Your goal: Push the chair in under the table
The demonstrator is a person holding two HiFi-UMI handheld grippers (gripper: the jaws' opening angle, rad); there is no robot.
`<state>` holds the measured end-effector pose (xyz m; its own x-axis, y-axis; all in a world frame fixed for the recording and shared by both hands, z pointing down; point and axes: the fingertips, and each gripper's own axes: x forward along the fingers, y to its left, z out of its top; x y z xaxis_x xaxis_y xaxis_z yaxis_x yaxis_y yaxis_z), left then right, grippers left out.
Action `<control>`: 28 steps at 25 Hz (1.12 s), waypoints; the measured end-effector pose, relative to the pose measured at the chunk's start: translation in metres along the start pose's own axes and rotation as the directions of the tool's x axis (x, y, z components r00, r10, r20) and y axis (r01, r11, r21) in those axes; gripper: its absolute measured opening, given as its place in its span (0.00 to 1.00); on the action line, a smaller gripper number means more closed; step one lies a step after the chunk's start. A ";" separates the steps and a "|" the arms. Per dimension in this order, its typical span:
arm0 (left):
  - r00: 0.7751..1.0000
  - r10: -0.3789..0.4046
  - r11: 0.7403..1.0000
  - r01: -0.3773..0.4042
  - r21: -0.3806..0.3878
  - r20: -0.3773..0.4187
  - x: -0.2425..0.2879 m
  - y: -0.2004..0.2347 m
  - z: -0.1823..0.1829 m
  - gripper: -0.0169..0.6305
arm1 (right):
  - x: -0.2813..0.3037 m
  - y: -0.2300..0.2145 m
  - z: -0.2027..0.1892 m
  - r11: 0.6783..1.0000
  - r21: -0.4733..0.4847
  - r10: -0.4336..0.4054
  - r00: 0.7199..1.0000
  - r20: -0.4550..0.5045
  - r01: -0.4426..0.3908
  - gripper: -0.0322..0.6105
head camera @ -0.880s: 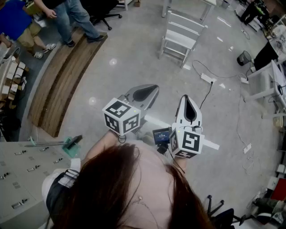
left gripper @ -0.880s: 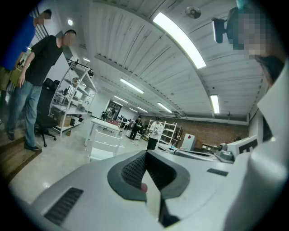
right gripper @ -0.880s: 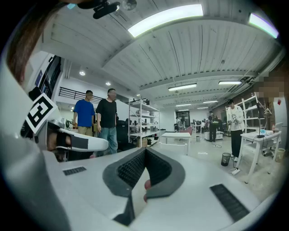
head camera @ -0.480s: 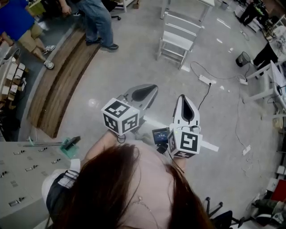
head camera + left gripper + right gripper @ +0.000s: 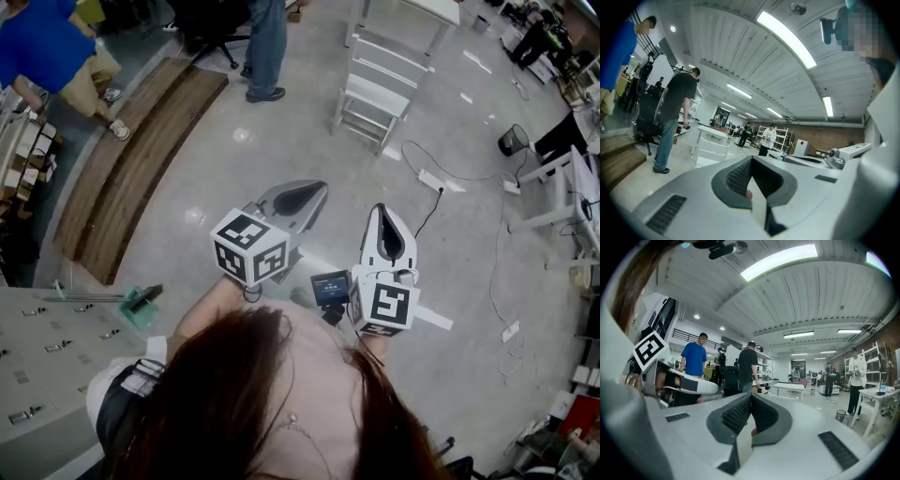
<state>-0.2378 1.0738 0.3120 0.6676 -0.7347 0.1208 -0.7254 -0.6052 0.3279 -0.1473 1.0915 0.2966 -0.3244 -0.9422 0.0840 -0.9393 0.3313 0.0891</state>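
1. Step in hand: approach; left gripper (image 5: 309,192) and right gripper (image 5: 382,217) both empty, fingers (image 5: 736,180) pressed together.
2. White chair (image 5: 375,89) stands on the floor well ahead of the fingers, untouched; desk (image 5: 422,11) just beyond it; chair not yet under.
3. Next move, judged: walk up; set the fingers on the chair's near side; push straight toward the desk.
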 end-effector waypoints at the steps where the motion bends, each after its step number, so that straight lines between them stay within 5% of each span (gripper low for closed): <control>1: 1.000 0.000 1.000 0.000 0.000 0.000 0.003 0.006 0.001 0.04 | 0.007 0.002 0.000 1.000 -0.017 0.004 1.000 -0.002 -0.004 0.08; 7: 0.999 -0.034 0.999 0.033 -0.020 -0.009 0.035 0.054 0.014 0.04 | 0.066 0.009 -0.006 0.996 -0.087 0.021 0.999 -0.030 -0.024 0.08; 28: 0.992 -0.114 0.993 0.114 -0.002 -0.047 0.146 0.194 0.071 0.04 | 0.247 -0.016 0.010 0.997 -0.058 -0.056 0.998 -0.015 0.055 0.08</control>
<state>-0.2923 0.8273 0.3264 0.7533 -0.6456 0.1259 -0.6438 -0.6846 0.3418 -0.2133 0.8530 0.3059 -0.2694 -0.9584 0.0942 -0.9477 0.2812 0.1509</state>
